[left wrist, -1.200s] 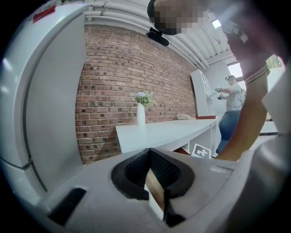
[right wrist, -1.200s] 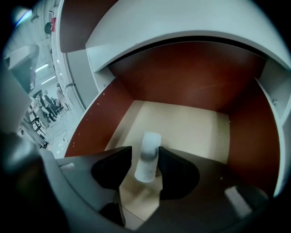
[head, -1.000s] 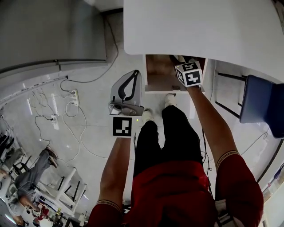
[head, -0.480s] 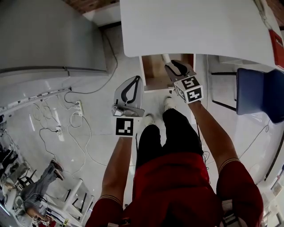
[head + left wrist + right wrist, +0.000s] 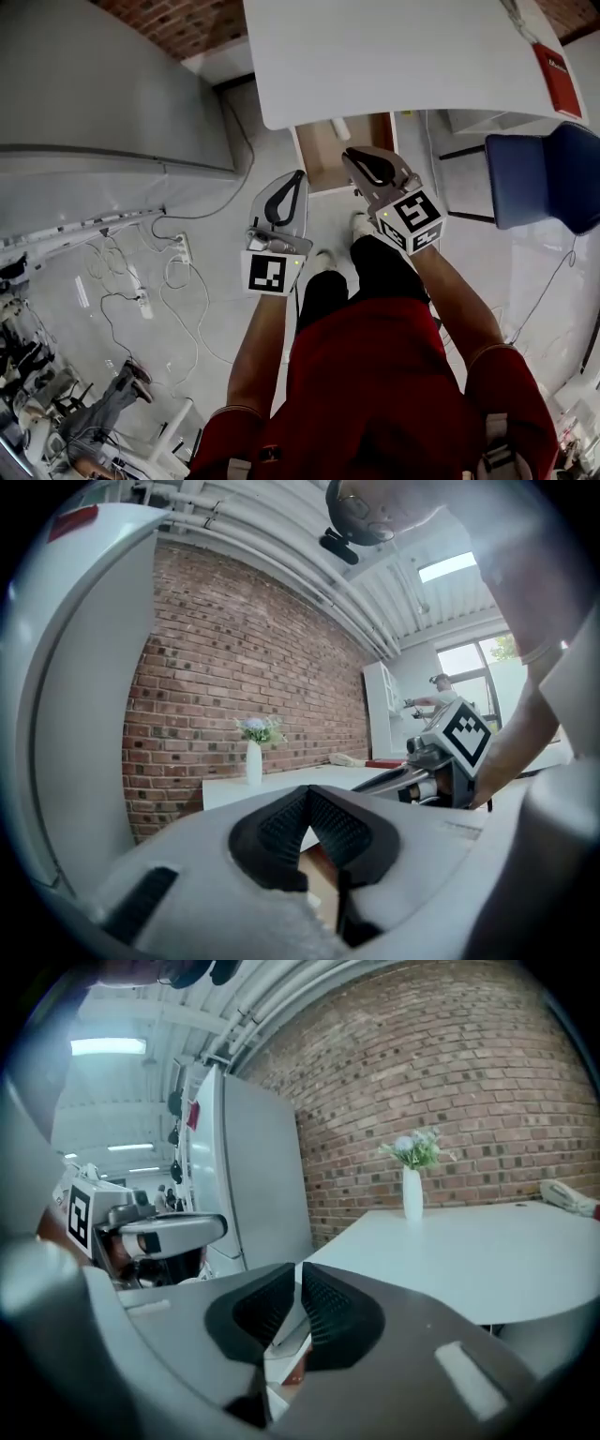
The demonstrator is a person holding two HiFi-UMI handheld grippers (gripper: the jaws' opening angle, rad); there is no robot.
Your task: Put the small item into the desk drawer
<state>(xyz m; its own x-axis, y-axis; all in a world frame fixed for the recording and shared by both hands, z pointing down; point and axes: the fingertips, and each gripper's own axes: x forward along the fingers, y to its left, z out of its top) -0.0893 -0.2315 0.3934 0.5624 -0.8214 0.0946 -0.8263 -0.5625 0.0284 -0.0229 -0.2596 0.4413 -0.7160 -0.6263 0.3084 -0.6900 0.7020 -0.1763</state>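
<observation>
Closest to me, the left gripper hangs over the pale floor, its jaws pressed together at the tips on nothing. Beside it, the right gripper sits at the front edge of the open drawer; I read its jaws as closing, a thin slit left between the pads and nothing in it. The small item, white, lies in the drawer just under the edge of the white desk, so I only see part of it, and the drawer's back is covered. A blue chair stands to the right, a grey cabinet to the left, with cables trailing on the floor. Beyond the desk, a vase stands before the brick wall. A red object on the desk is too small to identify.
</observation>
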